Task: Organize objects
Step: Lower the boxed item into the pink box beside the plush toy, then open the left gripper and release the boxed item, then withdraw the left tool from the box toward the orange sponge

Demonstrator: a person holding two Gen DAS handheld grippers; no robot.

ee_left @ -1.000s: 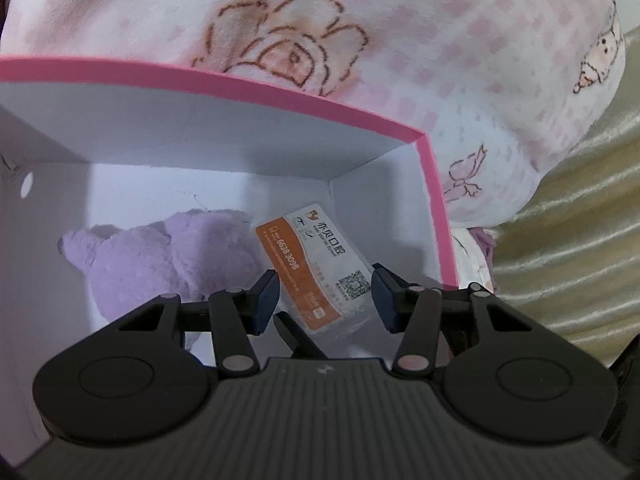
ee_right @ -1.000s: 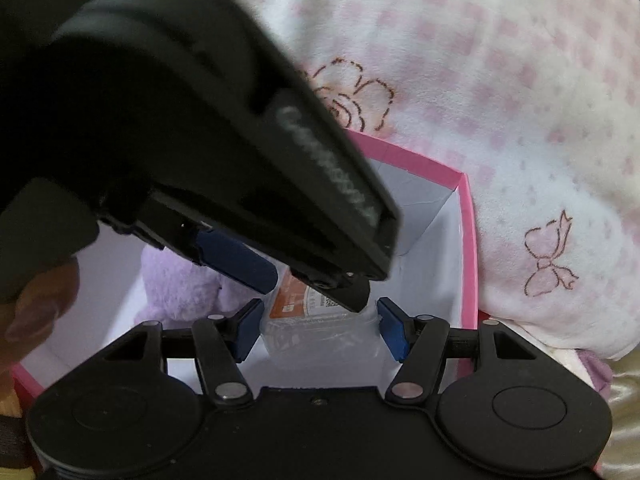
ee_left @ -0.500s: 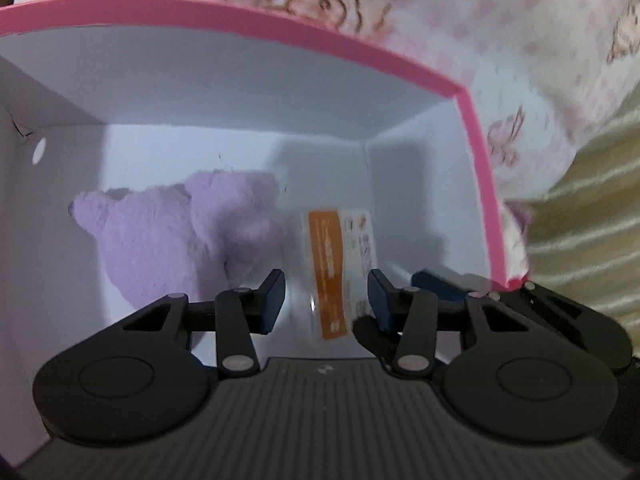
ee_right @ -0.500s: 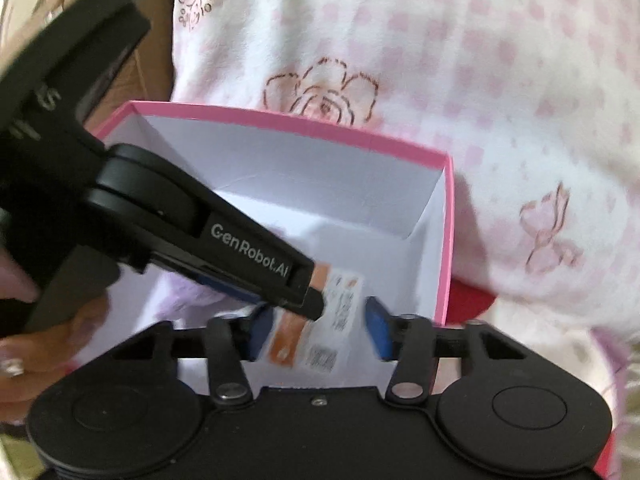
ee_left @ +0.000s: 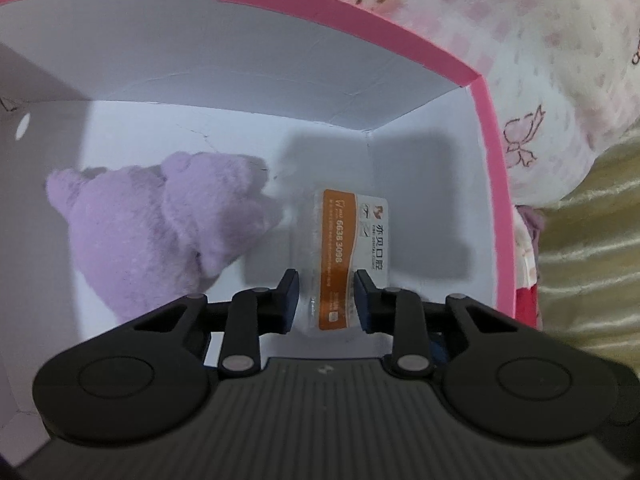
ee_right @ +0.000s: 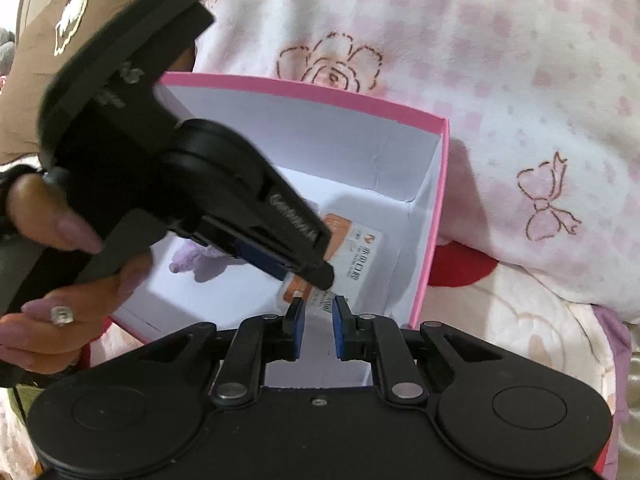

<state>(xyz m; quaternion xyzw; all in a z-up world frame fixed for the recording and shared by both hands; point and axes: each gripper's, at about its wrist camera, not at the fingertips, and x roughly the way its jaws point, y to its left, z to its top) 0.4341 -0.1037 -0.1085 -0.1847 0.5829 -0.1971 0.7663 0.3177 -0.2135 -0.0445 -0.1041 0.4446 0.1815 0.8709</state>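
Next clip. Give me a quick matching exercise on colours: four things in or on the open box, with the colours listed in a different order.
Things:
1. plush toy
2. packet label
3. box rim
4. box inner wall

Colours:
a. white
b. orange
c. purple
d. pink

Pairs: 1-c, 2-b, 3-d, 4-a

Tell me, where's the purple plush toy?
In the left wrist view, the purple plush toy sits inside the pink box, left of the orange-labelled packet.
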